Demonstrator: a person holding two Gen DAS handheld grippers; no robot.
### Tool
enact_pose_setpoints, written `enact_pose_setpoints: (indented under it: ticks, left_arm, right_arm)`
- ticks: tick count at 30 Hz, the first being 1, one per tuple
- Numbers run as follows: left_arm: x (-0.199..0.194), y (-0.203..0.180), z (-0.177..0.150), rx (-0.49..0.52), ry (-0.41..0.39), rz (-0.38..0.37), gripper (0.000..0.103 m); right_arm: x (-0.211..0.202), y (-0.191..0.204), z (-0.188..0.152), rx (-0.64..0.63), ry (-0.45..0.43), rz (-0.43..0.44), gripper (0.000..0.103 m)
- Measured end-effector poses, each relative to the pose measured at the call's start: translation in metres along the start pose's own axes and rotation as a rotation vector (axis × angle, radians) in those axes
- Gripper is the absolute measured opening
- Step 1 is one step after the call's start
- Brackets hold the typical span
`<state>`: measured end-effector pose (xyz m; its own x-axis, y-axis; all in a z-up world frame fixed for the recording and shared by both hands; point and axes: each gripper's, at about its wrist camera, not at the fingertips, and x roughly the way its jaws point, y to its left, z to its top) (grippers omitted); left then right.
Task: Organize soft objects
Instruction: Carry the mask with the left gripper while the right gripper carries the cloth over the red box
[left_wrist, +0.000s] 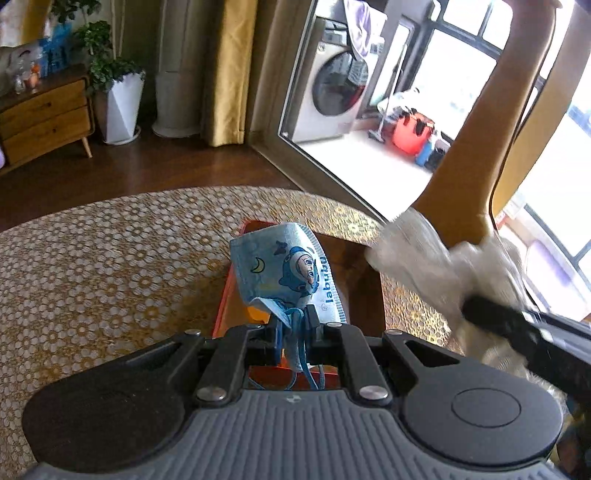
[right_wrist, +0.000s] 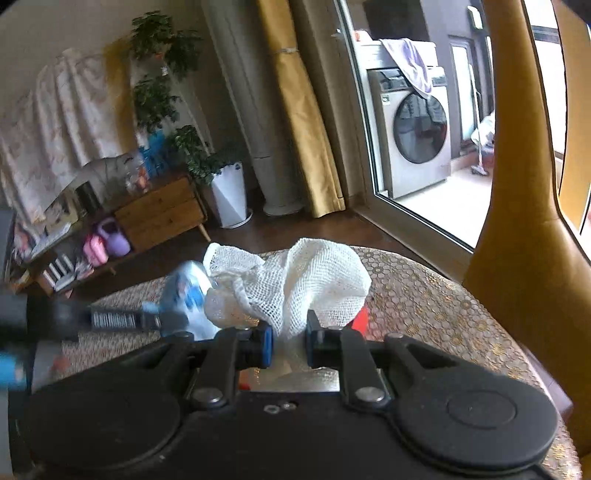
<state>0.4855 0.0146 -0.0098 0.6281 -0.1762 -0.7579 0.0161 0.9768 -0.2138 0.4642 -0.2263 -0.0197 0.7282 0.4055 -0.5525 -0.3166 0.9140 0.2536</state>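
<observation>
Overhead, left gripper (left_wrist: 293, 325) pinching blue cartoon face mask (left_wrist: 286, 271) above orange tray (left_wrist: 227, 306), right gripper (right_wrist: 290, 338) clamping white mesh cloth (right_wrist: 291, 282) beside it.

A: Tally, soft items?
B: Two. One blue cartoon-print face mask (left_wrist: 291, 269), one white mesh cloth (right_wrist: 291, 284).
A: Grippers?
B: Two: left gripper (left_wrist: 293, 325), right gripper (right_wrist: 290, 341).
A: Trays?
B: One orange tray (left_wrist: 225, 314).
A: On the floor beyond?
B: One washing machine (right_wrist: 413, 136), one white planter (right_wrist: 231, 192), one wooden drawer cabinet (left_wrist: 44, 118), two drawers.
</observation>
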Motion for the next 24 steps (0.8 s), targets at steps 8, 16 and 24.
enact_pose_setpoints:
  ticks: [8, 16, 24]
  left_arm:
    - [0.048, -0.005, 0.001, 0.014, 0.067, 0.012, 0.010]
    - [0.088, 0.005, 0.001, -0.007, 0.119, 0.032, 0.010]
    - [0.111, 0.011, -0.003, -0.016, 0.159, 0.025, 0.012]
  right_arm:
    - [0.059, -0.003, -0.004, 0.069, 0.070, -0.017, 0.015]
    - [0.101, 0.002, -0.024, 0.030, 0.142, -0.043, 0.015]
    - [0.125, 0.004, -0.038, 0.000, 0.187, -0.060, 0.015]
